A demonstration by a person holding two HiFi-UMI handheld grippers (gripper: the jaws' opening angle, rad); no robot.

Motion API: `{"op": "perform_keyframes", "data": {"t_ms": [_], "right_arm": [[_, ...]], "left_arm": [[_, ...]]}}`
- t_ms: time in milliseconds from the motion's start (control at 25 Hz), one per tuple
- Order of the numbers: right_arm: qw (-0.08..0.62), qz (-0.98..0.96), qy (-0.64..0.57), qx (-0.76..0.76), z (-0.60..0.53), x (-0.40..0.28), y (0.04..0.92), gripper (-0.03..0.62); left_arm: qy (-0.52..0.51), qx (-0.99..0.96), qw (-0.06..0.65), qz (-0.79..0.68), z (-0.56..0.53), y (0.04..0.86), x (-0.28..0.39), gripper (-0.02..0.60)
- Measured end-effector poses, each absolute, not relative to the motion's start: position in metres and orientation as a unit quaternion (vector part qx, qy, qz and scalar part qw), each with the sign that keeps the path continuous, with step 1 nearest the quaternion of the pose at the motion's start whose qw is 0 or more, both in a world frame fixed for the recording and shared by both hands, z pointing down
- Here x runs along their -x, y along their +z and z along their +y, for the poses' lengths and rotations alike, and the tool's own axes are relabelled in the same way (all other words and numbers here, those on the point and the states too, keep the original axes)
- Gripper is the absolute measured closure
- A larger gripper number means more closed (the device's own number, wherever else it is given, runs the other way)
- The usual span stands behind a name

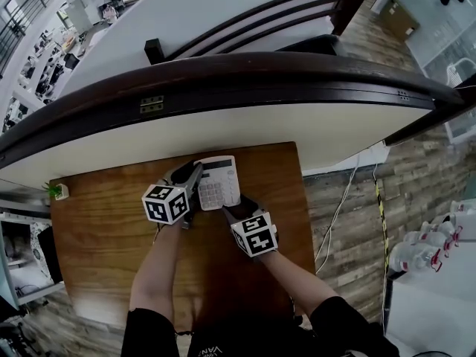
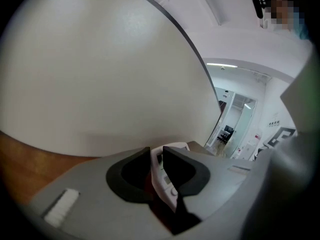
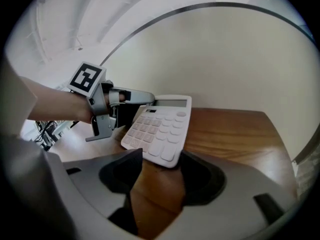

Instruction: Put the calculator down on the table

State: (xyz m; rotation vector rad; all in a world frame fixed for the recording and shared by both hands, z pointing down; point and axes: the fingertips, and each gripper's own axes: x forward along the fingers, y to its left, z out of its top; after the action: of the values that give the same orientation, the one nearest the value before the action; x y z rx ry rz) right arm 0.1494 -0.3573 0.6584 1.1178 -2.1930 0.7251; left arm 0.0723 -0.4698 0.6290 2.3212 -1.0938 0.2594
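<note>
A white calculator (image 1: 216, 183) is at the far middle of the brown wooden table (image 1: 104, 236), its keys facing up. My left gripper (image 1: 192, 181) is shut on the calculator's left edge; in the left gripper view the calculator (image 2: 162, 173) shows edge-on, pinched between the two dark jaws of that gripper (image 2: 156, 152). In the right gripper view the calculator (image 3: 161, 129) is tilted, its far left corner held by the left gripper (image 3: 142, 100). My right gripper (image 3: 161, 160) is open, jaws wide apart, and the calculator's near edge lies just over the gap. In the head view the right gripper (image 1: 236, 208) sits at the calculator's near right corner.
A white curved partition (image 1: 223, 117) with a dark rail rises right behind the table's far edge. A small potted plant (image 1: 56, 190) stands at the far left corner. Cables (image 1: 336, 214) trail on the plank floor to the right, beside a white surface with bottles (image 1: 426, 247).
</note>
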Motion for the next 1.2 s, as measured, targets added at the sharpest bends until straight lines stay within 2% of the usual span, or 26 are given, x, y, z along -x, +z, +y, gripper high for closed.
{"op": "perform_keyframes", "data": {"t_ms": [240, 600, 840, 1080, 1200], "right_arm": [[0.296, -0.832, 0.239, -0.404, -0.355, -0.148, 0.659, 0.379], [0.265, -0.846, 0.231, -0.402, -0.353, -0.152, 0.648, 0.379], [0.278, -0.831, 0.232, -0.422, -0.340, -0.168, 0.649, 0.379], [0.258, -0.819, 0.227, -0.459, -0.319, -0.175, 0.630, 0.381], [0.247, -0.819, 0.210, -0.473, -0.303, -0.173, 0.615, 0.416]], "left_arm": [[0.128, -0.861, 0.230, -0.436, -0.473, 0.632, -0.072, 0.502], [0.080, -0.844, 0.220, -0.483, -0.460, 0.615, -0.047, 0.495], [0.059, -0.838, 0.215, -0.498, -0.428, 0.598, -0.026, 0.497], [0.043, -0.845, 0.211, -0.489, -0.378, 0.580, -0.019, 0.497], [0.039, -0.851, 0.209, -0.480, -0.347, 0.572, -0.018, 0.500]]}}
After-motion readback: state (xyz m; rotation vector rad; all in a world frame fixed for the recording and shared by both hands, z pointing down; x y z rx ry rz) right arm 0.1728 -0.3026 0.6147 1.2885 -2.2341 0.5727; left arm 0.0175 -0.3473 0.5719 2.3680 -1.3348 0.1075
